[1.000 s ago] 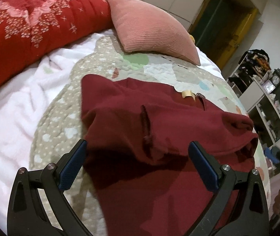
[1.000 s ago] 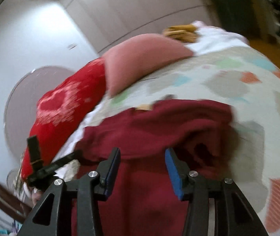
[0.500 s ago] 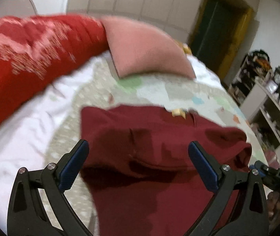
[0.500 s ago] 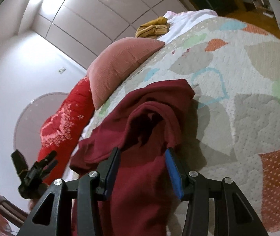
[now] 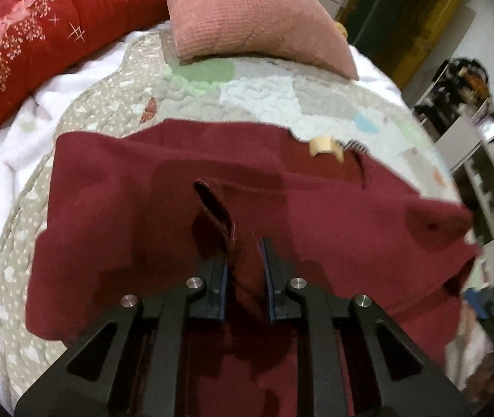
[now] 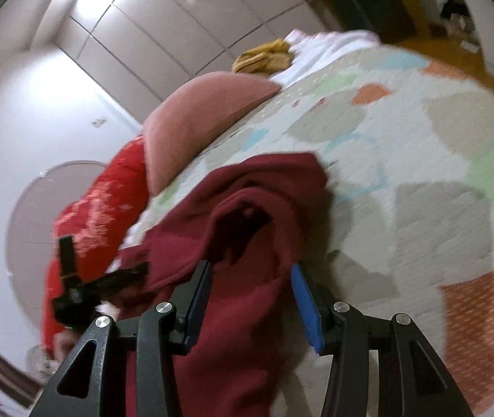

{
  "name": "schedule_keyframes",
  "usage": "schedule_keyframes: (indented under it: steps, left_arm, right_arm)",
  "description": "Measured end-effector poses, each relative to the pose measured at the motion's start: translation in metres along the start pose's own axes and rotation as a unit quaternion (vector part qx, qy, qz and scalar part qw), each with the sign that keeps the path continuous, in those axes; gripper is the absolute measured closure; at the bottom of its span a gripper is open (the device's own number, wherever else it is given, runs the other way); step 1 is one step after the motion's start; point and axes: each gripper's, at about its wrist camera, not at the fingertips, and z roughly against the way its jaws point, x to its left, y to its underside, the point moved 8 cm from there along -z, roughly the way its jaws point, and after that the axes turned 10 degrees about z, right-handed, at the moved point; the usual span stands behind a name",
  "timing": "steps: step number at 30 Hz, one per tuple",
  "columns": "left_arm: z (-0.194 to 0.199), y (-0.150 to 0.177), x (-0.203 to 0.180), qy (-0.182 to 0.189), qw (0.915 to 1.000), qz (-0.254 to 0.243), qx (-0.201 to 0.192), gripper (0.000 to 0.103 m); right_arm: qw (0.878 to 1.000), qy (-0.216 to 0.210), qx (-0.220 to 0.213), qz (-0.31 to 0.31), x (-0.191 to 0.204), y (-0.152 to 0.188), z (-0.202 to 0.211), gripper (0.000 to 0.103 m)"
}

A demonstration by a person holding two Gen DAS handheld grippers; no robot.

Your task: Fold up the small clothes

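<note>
A dark red garment (image 5: 163, 215) lies spread on the patterned quilt (image 5: 264, 97), with a tan label at its far edge. My left gripper (image 5: 245, 260) is shut on a raised fold of the garment near its middle. In the right wrist view the same garment (image 6: 247, 208) is bunched up, and my right gripper (image 6: 250, 281) is open with the cloth lying between its blue pads. The left gripper (image 6: 83, 285) shows at the left of that view.
A pink pillow (image 5: 247, 14) and a red bolster (image 5: 38, 34) lie at the far end of the bed. A white blanket (image 5: 0, 160) lies to the left. Shelves with clutter (image 5: 483, 132) stand to the right. A yellow cloth (image 6: 264, 57) lies beyond the pillow.
My left gripper went from wide open to shut on a fold of the garment. My right gripper stayed open and moved closer to the bunched cloth.
</note>
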Motion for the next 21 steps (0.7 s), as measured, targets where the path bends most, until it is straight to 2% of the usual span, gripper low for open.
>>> schedule_keyframes:
  steps: [2, 6, 9, 14, 17, 20, 21]
  left_arm:
    - [0.018, -0.013, 0.004, 0.009, 0.9997, 0.0, -0.022, 0.089]
    - [0.043, -0.034, 0.021, -0.003, 0.9985, -0.002, -0.056, 0.089]
    - [0.045, -0.037, 0.04, -0.012, 0.9984, 0.011, -0.055, 0.089]
    - [0.037, -0.027, 0.054, -0.009, 0.9989, 0.029, -0.036, 0.089]
    - [0.036, -0.026, 0.051, -0.009, 0.999, 0.024, -0.037, 0.089]
    - [0.036, -0.028, 0.053, -0.008, 0.9989, 0.029, -0.036, 0.089]
    - [0.035, -0.028, 0.053, -0.009, 0.9989, 0.03, -0.036, 0.089]
  right_arm:
    - [1.0, 0.027, -0.005, 0.012, -0.004, -0.002, 0.002, 0.058]
    - [0.996, 0.071, 0.002, 0.048, -0.002, -0.012, -0.006, 0.058]
    - [0.991, 0.095, 0.002, 0.094, 0.008, -0.024, -0.018, 0.058]
    - [0.975, 0.111, 0.03, 0.191, 0.037, -0.028, -0.047, 0.062]
    - [0.971, 0.095, 0.035, 0.216, 0.049, -0.023, -0.049, 0.062]
    - [0.965, 0.105, 0.045, 0.235, 0.045, -0.018, -0.054, 0.062]
    - [0.963, 0.109, 0.054, 0.239, 0.044, -0.017, -0.058, 0.068]
